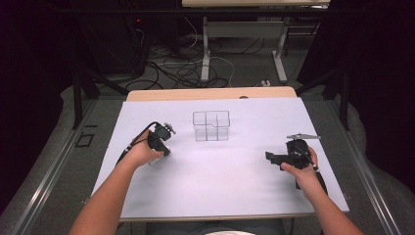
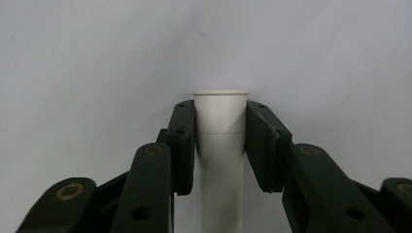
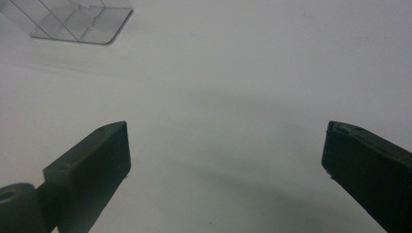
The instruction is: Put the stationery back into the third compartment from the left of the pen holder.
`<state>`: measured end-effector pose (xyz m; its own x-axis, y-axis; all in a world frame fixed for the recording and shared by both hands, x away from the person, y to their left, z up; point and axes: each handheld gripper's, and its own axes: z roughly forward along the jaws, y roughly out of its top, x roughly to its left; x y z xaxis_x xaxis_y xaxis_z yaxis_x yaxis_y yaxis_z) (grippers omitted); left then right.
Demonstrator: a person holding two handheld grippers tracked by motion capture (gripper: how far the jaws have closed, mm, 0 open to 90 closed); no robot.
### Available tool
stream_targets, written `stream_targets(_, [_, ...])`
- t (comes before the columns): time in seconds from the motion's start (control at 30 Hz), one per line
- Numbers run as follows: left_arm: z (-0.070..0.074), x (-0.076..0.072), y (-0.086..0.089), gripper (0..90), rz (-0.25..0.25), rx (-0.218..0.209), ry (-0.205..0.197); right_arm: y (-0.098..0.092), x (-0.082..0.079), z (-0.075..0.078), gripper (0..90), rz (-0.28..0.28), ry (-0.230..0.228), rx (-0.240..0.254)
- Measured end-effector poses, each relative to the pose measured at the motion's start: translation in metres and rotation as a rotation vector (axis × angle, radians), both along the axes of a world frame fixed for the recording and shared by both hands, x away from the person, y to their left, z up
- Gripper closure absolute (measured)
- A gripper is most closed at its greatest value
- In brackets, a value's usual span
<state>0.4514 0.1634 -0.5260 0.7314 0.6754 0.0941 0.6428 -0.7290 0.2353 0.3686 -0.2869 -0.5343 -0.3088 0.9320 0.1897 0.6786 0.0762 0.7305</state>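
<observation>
The left claw is clamping a white tube, likely needing transfer to the clear divided box; the right claw is gaping empty.

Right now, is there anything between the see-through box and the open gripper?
No. The high view shows just bare white table between the clear box and the right gripper.

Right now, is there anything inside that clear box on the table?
The clear box looks empty: its dividers and the white table show through. The white tube is not in it; the left gripper holds that. The near compartments' floors are hard to make out.
</observation>
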Motion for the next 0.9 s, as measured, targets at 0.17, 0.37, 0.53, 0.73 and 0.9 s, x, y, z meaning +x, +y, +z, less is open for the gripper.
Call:
stream_targets(0.17, [-0.0005, 0.0004, 0.0008, 66.5, 0.003, -0.01, 0.0, 0.0003, 0.0, -0.0004, 3.3, 0.003, 0.002, 0.001])
stream_targets(0.37, [0.0, 0.0013, 0.0015, 66.7, -0.001, -0.009, 0.008, 0.0015, -0.0003, -0.0006, 3.3, 0.001, 0.008, 0.002])
stream_targets(0.53, [-0.0004, 0.0009, 0.0016, 66.8, 0.008, -0.018, 0.004, 0.0008, -0.0001, -0.0007, 3.4, 0.003, 0.002, -0.001])
stream_targets(0.73, [0.001, 0.0019, 0.0039, 66.9, 0.02, -0.003, 0.008, 0.0007, 0.0, -0.0008, 3.5, 0.003, 0.003, -0.003])
stream_targets(0.9, [0.0049, 0.0015, 0.008, 67.0, 0.043, -0.019, 0.004, 0.0003, 0.0, -0.0009, 3.5, 0.003, 0.003, -0.003])
